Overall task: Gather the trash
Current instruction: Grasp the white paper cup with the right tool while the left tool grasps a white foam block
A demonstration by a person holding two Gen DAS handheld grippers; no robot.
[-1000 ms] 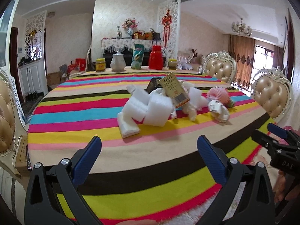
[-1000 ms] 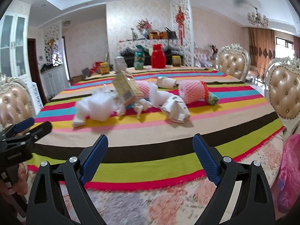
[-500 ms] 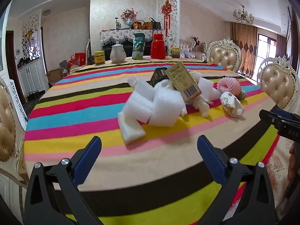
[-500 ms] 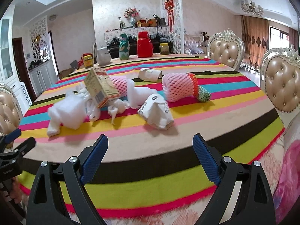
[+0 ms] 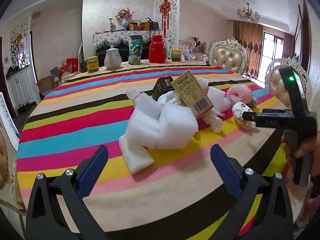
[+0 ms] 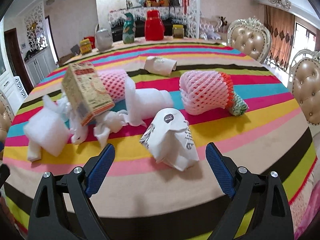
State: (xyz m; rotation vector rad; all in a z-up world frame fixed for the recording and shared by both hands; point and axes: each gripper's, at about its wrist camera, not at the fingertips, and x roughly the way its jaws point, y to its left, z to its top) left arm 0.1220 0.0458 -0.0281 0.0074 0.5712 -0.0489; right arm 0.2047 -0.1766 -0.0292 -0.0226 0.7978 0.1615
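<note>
In the left wrist view the left gripper [image 5: 159, 165] hangs with jaws spread and empty just short of the white foam wrap [image 5: 160, 128]; the tan carton [image 5: 192, 94], whose small print is unreadable, leans on that foam and could topple if it is tugged. In the right wrist view the right gripper [image 6: 160, 162], also spread and empty, faces the crumpled paper cup [image 6: 172, 138] lying right of the foam, and its soft wall could crush or skid away; its dark logo is illegible.

Black left tool [image 5: 159, 169], 2 blue ribbed pads [image 5: 93, 171], silver screws, right tool [image 6: 159, 170] alike
</note>
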